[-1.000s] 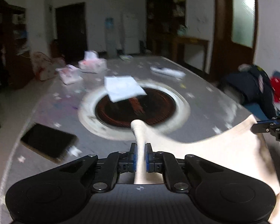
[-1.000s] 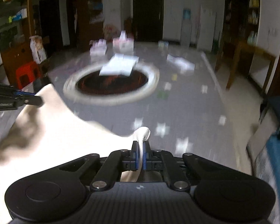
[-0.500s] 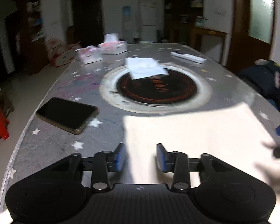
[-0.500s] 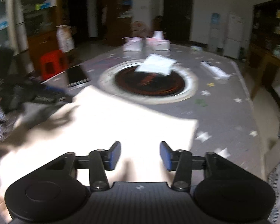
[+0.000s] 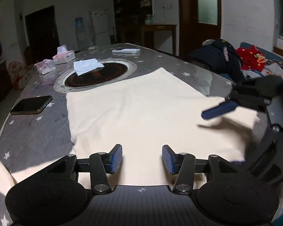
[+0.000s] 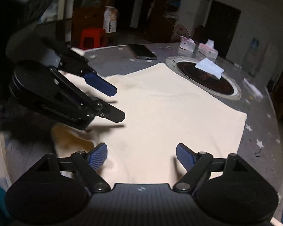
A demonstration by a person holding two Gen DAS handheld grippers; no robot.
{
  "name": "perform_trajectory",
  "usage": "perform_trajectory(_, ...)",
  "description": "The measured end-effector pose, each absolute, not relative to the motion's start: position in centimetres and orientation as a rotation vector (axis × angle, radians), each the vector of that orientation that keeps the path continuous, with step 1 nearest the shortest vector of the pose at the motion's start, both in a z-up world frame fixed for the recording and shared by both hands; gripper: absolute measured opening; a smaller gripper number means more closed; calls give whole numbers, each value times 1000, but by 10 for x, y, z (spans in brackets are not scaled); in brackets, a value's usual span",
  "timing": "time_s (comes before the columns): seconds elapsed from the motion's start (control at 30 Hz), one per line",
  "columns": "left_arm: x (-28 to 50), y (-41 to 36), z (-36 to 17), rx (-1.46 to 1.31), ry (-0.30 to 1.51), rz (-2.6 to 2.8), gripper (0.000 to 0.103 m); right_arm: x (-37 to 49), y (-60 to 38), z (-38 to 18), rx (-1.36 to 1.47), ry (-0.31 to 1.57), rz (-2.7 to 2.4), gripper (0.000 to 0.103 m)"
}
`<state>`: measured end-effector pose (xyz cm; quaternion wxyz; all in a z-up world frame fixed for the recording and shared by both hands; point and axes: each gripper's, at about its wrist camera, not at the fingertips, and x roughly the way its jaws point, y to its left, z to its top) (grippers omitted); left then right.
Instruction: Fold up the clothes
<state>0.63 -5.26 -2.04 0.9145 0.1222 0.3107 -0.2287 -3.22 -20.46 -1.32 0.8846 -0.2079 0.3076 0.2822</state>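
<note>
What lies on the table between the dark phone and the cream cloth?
Nothing. In the left wrist view, only bare grey star-patterned table separates the phone from the left edge of the cream cloth.

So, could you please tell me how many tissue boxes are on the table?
2: both at the table's far side beyond the round burner, one pink-and-white tissue box farther back, the other nearer, side by side.

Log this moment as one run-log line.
task: fold clothes | cloth: spread flat on table | left gripper: open, empty, over cloth | right gripper: open, empty, over cloth
</note>
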Motion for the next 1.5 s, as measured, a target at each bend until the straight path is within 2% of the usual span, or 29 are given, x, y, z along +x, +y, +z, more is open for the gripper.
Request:
perform_trajectory(0.4,-5,-41,-31,184,659,-414,57,-43,-282,-7,-48,698,432,91)
perform_trajectory(0.67,-5,-40,-32,168,658,-399,58,-50,-374,-11,156,665,87,89)
perform_trajectory(0.77,-5,-40,-32,166,659,-394,59,-51,-408,-16,225,657,-50,82)
perform_trajectory(0.93,-4,-40,-32,167,661,-389,60,-48,-461,-26,350,646,-241,59)
perform_trajectory(1.03,-5,-41,-32,168,663,-388,60,-42,-477,-29,380,620,-274,35)
perform_trajectory(1.07,-5,-41,-32,168,663,-387,60,-38,-479,-29,393,617,-264,20)
perform_trajectory(1.1,-5,-41,-32,169,663,-387,60,-35,-480,-28,401,614,-246,10)
perform_trajectory(1.17,-5,-42,-33,169,663,-386,61,-30,-477,-19,391,597,-202,5)
perform_trajectory(1.4,-6,-41,-33,167,660,-387,61,-35,-466,25,347,444,-70,4)
perform_trajectory(1.47,-6,-40,-33,165,658,-389,61,-39,-468,32,338,409,-58,5)
perform_trajectory(1.5,-6,-40,-33,164,657,-390,61,-42,-469,36,333,392,-51,10)
